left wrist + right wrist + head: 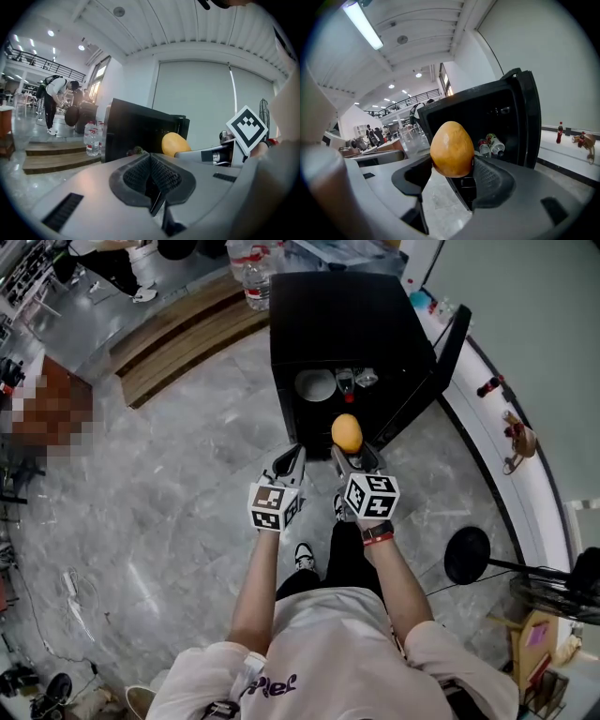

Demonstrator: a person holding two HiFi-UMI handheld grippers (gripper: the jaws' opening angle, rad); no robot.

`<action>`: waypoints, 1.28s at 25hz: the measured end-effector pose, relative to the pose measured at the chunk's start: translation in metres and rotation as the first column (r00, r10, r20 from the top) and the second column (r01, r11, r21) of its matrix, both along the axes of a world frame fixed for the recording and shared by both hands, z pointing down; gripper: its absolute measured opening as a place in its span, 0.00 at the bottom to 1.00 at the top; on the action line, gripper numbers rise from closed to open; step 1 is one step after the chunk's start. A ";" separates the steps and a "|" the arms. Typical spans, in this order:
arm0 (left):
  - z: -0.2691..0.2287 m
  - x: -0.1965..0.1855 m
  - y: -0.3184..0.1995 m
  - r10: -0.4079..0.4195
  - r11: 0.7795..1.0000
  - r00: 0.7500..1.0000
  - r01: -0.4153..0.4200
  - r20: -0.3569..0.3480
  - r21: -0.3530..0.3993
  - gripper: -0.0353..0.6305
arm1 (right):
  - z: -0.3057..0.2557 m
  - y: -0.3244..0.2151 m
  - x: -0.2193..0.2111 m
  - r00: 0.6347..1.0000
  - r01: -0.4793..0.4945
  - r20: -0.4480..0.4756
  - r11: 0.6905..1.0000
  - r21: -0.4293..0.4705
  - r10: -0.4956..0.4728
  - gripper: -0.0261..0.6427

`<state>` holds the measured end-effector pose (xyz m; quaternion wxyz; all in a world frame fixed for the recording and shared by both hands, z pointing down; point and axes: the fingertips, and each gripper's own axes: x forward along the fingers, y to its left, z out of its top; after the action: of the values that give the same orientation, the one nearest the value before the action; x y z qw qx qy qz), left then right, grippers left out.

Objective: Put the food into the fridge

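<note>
Right gripper view has the right hand-held gripper (452, 165) clamped on the mango (451, 147) just outside the open fridge (464, 110), while the left hand-held gripper (150, 172) is closed up empty, so I'd ease it in slow, clear of the bottles (492, 145).

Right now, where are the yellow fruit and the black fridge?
yellow fruit (451, 149): right gripper view, the middle of its skin.
black fridge (337, 324): head view, its flat top.
</note>
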<state>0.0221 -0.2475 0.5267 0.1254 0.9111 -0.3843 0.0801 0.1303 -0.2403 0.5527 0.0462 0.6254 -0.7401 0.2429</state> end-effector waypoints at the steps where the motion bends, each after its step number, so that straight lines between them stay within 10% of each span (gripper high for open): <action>1: 0.004 -0.001 -0.007 -0.003 1.000 1.000 0.003 0.002 -0.004 0.08 | 0.006 -0.008 0.000 1.000 0.005 0.001 1.000 -0.009 -0.005 0.47; 32: 0.083 -0.001 -0.067 0.014 0.998 1.000 -0.013 0.013 -0.055 0.08 | 0.134 -0.133 -0.018 0.987 0.129 -0.079 0.986 -0.103 -0.138 0.46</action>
<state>0.0209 -0.3144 0.6098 0.1472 0.9094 -0.3766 0.0977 0.1121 -0.3731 0.6871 0.1244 0.5812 -0.7650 0.2481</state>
